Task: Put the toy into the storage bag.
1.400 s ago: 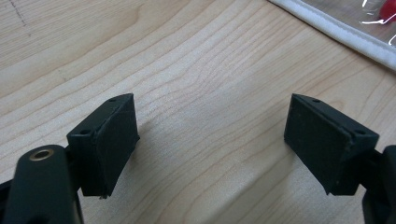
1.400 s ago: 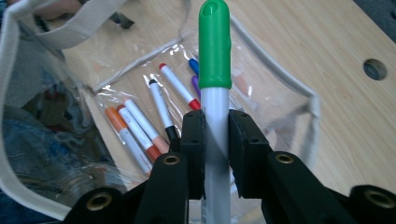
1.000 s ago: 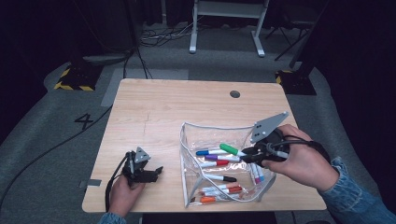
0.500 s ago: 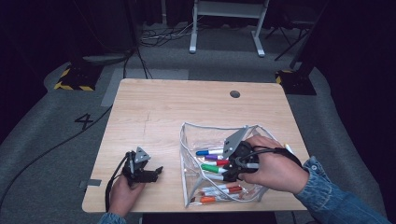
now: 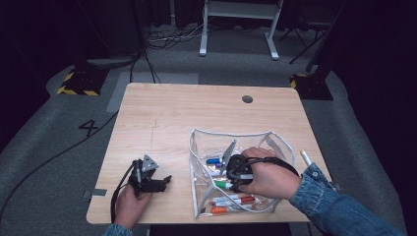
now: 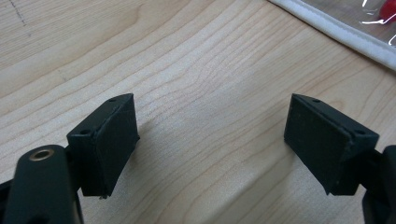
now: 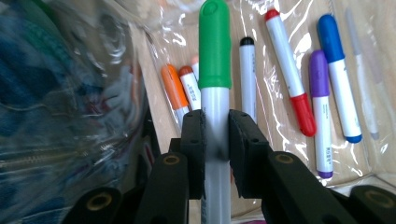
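Stowing was the step in hand, as I judged it: the right tongs (image 7: 215,140) were clamped on a green marker (image 7: 215,70), cap pointing away, and had it down inside the clear pouch (image 5: 241,135) on the worktop (image 5: 172,118), above the markers lying there. The next move would call for lowering the marker to lie flat beside the others, then easing the jaws apart and lifting out without catching the pouch wall (soft plastic, likely to snag or drag along).

The left tongs (image 6: 210,140) stood wide apart with nothing between them, low over bare wood just beside the pouch's white hem (image 6: 336,32).

The right gripper view gave what the high view could not: the pads squeezing the marker's white barrel, and the row below it, with orange (image 7: 173,88), black-capped (image 7: 247,74), red (image 7: 287,70), purple (image 7: 320,107) and blue (image 7: 338,74) markers side by side on the pouch floor. The high view gave the layout instead: the pouch near the worktop's right front, the right hand (image 5: 268,177) over its open mouth, the left hand (image 5: 129,204) resting well apart at the front left, and one loose pen (image 5: 306,158) lying outside the pouch, by the sleeve (image 5: 339,206).
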